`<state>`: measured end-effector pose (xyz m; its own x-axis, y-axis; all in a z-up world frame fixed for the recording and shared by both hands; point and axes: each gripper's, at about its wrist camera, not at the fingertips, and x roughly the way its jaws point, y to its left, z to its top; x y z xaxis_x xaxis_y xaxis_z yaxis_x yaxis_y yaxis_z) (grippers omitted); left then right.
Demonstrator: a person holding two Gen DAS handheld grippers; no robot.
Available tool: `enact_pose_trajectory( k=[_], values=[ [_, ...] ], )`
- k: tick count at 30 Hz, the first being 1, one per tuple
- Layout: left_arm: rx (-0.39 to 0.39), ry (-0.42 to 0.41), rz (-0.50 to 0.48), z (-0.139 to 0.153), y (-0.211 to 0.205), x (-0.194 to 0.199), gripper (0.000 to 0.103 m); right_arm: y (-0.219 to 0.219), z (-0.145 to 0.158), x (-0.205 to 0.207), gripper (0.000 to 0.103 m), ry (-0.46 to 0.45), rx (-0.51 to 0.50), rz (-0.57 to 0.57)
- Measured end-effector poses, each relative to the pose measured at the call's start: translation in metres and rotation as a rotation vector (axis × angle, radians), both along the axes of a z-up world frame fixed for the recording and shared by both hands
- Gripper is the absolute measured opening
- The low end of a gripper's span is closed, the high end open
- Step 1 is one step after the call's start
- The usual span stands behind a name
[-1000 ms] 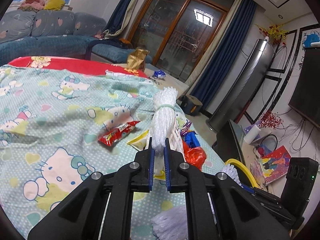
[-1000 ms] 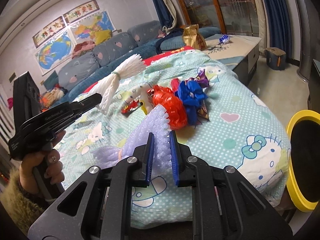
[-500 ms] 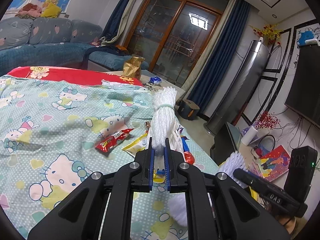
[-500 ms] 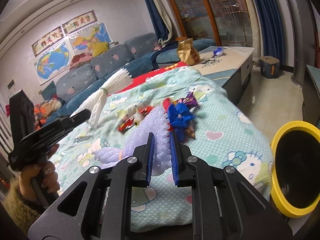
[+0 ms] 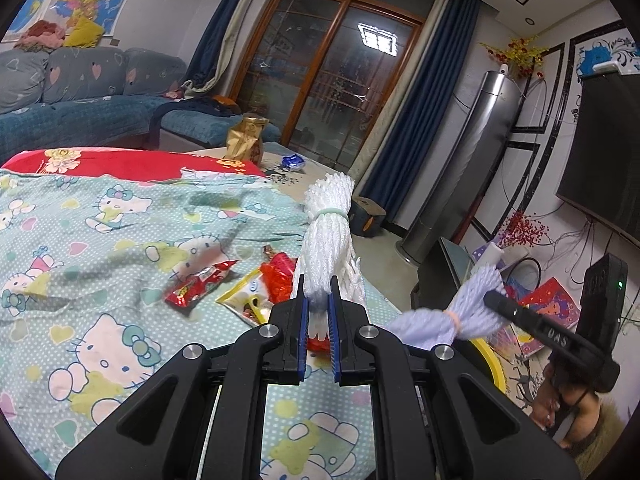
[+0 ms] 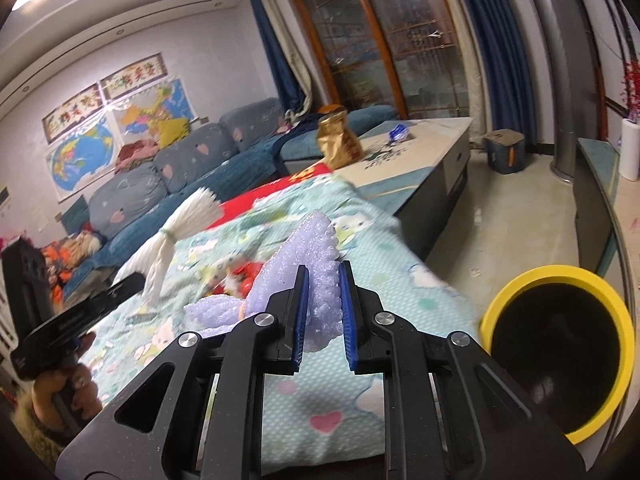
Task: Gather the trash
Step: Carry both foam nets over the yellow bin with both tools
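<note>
I am clamping my left gripper [image 5: 318, 316] jaws on a white foam net [image 5: 326, 236] and my right gripper [image 6: 322, 312] jaws on a lilac foam net [image 6: 308, 256] (both lifted clear of the bed [image 5: 100, 240]), while wrappers [image 5: 200, 284] are lying on the sheet and the yellow-rimmed bin [image 6: 556, 344] is standing beside the bed.

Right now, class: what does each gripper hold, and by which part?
Left gripper pinches the white foam net by its lower end. Right gripper pinches the lilac foam net by one flared end.
</note>
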<state>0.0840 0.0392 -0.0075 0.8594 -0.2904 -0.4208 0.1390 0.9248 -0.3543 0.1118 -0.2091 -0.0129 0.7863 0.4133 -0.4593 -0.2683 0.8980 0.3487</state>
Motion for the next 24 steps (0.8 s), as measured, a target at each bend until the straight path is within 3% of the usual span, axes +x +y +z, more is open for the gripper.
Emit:
enact_pose_trajectory(
  k=[24],
  values=[
    [0.04,-0.011,-0.111,0.002,-0.047,-0.001,0.009,-0.087,0.009,0.007,0.011,-0.028,0.022,-0.245]
  ],
)
